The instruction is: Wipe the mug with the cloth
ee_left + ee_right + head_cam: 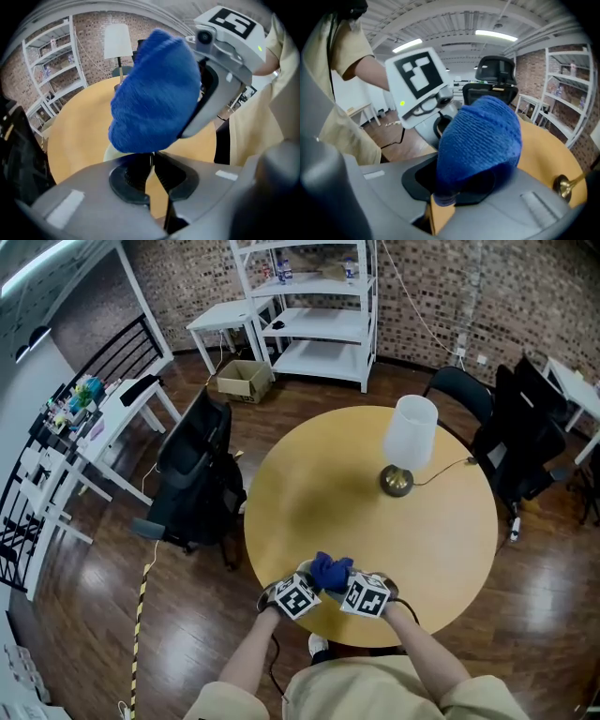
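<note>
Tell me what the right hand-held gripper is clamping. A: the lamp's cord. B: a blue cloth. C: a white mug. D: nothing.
B: the right gripper view shows the blue cloth bunched and pinched in the right hand-held gripper.

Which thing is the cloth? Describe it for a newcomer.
Start at the round yellow table with the white-shaded lamp. At its near edge, gripped in the right claw, is the cloth: a bunched, fuzzy wad, the only blue thing there.

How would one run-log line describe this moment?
left gripper: shut | right gripper: shut on cloth | mug: mostly hidden under cloth | table: near edge
</note>
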Demonstrator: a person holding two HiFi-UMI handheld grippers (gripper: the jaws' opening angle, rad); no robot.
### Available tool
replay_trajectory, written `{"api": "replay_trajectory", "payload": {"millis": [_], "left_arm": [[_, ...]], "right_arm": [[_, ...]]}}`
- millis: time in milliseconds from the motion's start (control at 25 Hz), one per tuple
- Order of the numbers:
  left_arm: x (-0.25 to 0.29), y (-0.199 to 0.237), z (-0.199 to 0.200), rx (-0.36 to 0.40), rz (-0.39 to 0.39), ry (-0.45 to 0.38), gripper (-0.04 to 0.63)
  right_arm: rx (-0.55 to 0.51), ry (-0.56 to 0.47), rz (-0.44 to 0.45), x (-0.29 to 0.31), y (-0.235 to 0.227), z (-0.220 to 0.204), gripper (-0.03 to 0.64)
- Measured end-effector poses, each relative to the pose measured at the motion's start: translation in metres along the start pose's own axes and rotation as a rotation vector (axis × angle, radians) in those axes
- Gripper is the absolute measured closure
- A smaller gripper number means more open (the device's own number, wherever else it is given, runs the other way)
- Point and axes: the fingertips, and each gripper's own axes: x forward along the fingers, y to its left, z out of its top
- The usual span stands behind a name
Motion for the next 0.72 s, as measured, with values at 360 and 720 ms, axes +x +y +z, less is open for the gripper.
{"api": "replay_trajectory", "payload": {"millis": [360, 720], "left_arm": [[-0.005, -0.001, 0.000, -0.256, -0.113, -0.125, 0.578], [-0.012, 0.007, -0.003, -0.458, -0.173, -0.247, 0.580]], "right_arm": [[0.148, -0.021, -0.081, -0.006, 0.003, -0.029, 0.557], [0.421, 0.003, -0.115, -0.004, 0.001, -0.079, 0.557]]}}
